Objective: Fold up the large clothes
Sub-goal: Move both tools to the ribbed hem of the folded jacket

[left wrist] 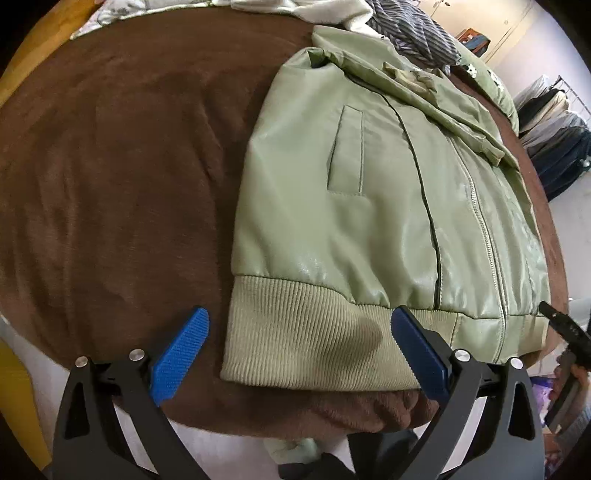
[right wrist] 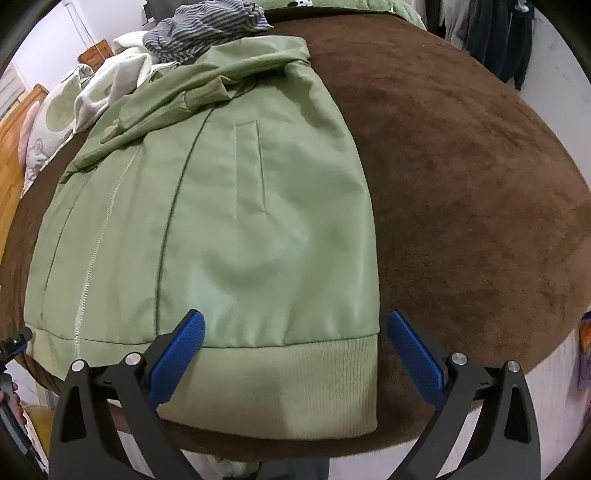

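Observation:
A light green zip-up jacket (left wrist: 369,192) lies flat on a brown blanket (left wrist: 122,177), its sleeves folded in across the chest and its ribbed hem (left wrist: 306,339) toward me at the bed's near edge. My left gripper (left wrist: 299,317) is open, its blue pads either side of the hem's left corner, just above it. In the right wrist view the jacket (right wrist: 229,221) fills the middle. My right gripper (right wrist: 295,319) is open over the ribbed hem's (right wrist: 288,384) right corner. Neither gripper holds anything.
Striped grey cloth (right wrist: 207,29) and white garments (right wrist: 110,77) are piled beyond the jacket's collar. Dark clothes hang on a rack (left wrist: 557,122) at the far right. The blanket (right wrist: 461,184) is bare right of the jacket. A wooden floor (right wrist: 7,155) shows at left.

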### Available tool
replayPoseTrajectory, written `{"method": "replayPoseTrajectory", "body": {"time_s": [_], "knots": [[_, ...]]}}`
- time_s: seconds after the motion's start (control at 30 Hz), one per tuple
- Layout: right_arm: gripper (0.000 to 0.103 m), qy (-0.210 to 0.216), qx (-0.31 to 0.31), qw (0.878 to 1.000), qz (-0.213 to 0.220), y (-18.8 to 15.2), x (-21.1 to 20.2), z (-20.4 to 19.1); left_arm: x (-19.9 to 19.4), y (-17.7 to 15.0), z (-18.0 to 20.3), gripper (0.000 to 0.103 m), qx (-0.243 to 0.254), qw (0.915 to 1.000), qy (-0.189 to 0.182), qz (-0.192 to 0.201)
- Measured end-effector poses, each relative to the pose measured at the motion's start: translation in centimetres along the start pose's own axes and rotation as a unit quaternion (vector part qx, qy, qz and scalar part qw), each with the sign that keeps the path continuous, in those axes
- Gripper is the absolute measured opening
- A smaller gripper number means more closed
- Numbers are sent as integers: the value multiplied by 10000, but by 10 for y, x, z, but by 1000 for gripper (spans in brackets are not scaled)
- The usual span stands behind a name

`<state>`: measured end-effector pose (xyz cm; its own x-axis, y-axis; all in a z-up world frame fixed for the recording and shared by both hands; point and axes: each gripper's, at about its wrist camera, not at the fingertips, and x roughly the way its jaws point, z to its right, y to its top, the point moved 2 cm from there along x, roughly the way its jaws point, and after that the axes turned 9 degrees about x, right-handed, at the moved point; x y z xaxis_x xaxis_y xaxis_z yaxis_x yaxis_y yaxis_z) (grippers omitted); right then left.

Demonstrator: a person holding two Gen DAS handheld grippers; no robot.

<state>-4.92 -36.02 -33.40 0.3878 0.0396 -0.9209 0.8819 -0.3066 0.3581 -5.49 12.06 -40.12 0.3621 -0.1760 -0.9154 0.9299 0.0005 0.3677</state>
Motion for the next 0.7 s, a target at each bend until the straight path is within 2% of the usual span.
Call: {"method": "replayPoseTrajectory", "body": {"time_s": [0.17,0.43,0.7], "knots": [[98,117,-290,9995,-50,2,10,-3,11,0,-7,97,-78,9999,-152,-5],[98,506,-340,9979,-205,8,16,5,14,2,-6,97,-81,9997,-214,-53],[98,935,0,9952,-288,15,15,16,14,3,-6,97,-109,9996,-219,-105]]}}
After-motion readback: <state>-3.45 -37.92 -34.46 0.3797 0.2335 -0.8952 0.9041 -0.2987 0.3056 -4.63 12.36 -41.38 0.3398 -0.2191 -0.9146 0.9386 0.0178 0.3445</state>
